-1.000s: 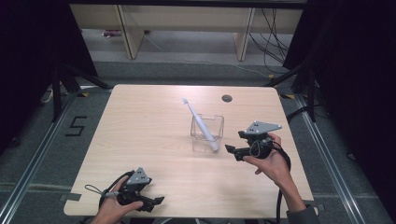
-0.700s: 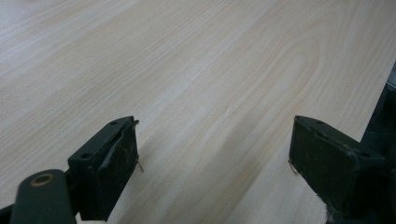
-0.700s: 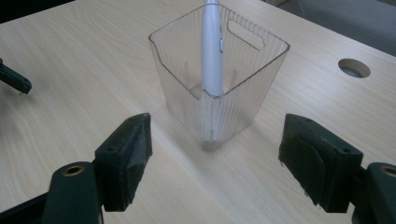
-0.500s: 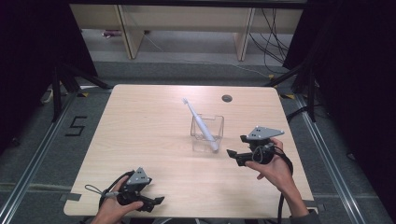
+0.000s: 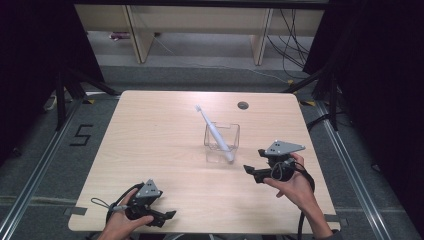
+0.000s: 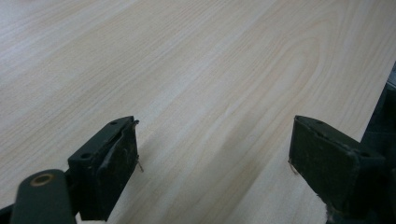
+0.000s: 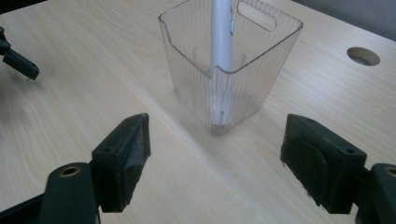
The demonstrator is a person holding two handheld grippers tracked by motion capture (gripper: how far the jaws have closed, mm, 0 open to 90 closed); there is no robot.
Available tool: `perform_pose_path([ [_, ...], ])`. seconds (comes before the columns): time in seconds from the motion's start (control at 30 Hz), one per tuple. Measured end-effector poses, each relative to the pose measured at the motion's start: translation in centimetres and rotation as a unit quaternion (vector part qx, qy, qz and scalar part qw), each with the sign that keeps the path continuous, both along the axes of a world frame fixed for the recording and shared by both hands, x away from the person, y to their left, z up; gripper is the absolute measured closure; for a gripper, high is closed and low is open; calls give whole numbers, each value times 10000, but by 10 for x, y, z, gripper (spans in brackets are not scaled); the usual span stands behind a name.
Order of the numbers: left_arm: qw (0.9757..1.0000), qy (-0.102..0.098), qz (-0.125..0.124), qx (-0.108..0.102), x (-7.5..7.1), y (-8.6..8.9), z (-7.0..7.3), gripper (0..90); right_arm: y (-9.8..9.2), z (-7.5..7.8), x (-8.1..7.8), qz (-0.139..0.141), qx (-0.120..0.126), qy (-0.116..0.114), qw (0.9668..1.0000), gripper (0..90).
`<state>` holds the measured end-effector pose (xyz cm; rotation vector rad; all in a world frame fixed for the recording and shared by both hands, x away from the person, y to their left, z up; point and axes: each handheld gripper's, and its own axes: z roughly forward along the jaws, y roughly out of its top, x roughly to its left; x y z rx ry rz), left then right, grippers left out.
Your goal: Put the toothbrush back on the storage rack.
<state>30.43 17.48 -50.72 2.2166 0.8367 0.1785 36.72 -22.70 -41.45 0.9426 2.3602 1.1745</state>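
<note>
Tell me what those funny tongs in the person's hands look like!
Each of the tongs is black, with two chunky flat jaws that have small holes in them. The left tongs and the right tongs both carry a grey three-cornered plate on top. A black cable loops away from the left one, and another trails from the right. No sleeves show on the forearms.
</note>
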Motion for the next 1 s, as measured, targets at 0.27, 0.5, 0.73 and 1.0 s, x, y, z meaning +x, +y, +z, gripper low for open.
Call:
perform_pose_path([
  [0.27, 10000, 0, -11, 4, 0, 0, 0, 149, -3, -6, -3, 51, 14, 106, 9999, 238],
  [0.5, 10000, 2, -8, -3, 0, 0, 0, 149, -8, -15, -5, 0, -9, 209, 9998, 237],
  [0.73, 10000, 30, -29, -30, 0, 0, 0, 149, -15, -25, -11, -27, 11, 335, 9994, 237],
  [1.0, 10000, 4, -11, 2, 0, 0, 0, 149, -17, -30, -15, -33, -9, 332, 9994, 237],
])
